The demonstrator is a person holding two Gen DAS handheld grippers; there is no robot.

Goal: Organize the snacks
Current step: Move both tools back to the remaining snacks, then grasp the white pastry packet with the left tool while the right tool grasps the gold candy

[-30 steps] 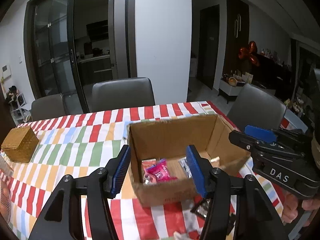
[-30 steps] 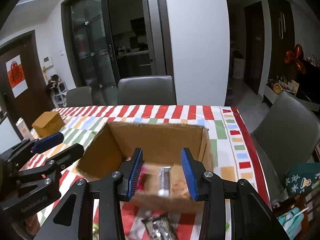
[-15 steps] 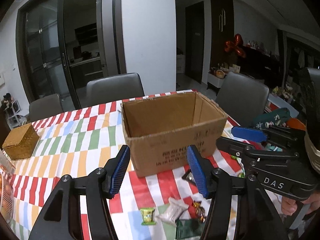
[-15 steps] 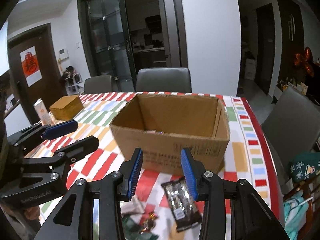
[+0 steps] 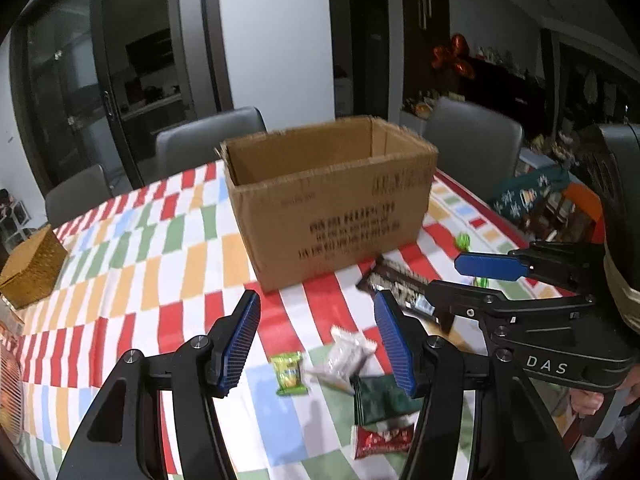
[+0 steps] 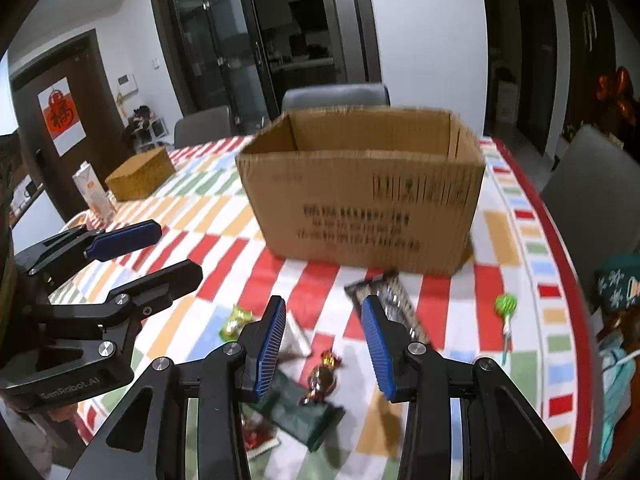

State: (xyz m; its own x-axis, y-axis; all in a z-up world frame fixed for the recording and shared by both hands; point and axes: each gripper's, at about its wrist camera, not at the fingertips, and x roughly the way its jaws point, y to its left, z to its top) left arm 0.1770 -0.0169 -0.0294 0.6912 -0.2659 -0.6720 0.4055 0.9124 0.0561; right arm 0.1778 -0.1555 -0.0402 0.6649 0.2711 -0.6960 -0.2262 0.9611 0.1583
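Snacks lie scattered on the near part of the desk (image 5: 132, 264), in front of the cardboard box (image 5: 332, 200), so I judge I'm between picks, choosing the next wrapper. Both tongs are released and empty: the left tongs (image 5: 316, 344) hover over a green candy (image 5: 289, 368) and a white packet (image 5: 346, 354), and the right tongs (image 6: 324, 346) hover above a gold-wrapped sweet (image 6: 322, 378) and a dark green pouch (image 6: 304, 408). A long dark bar (image 6: 386, 304) lies just beside the box's near wall, and a green lollipop (image 6: 506, 312) sits further right. Next I'd lower one pair around a single wrapper, clench, then carry it over the box rim. From this low angle the box's inside is hidden, motion blur smears its printing, and a red packet (image 5: 382, 440) is partly cut off by my tongs.
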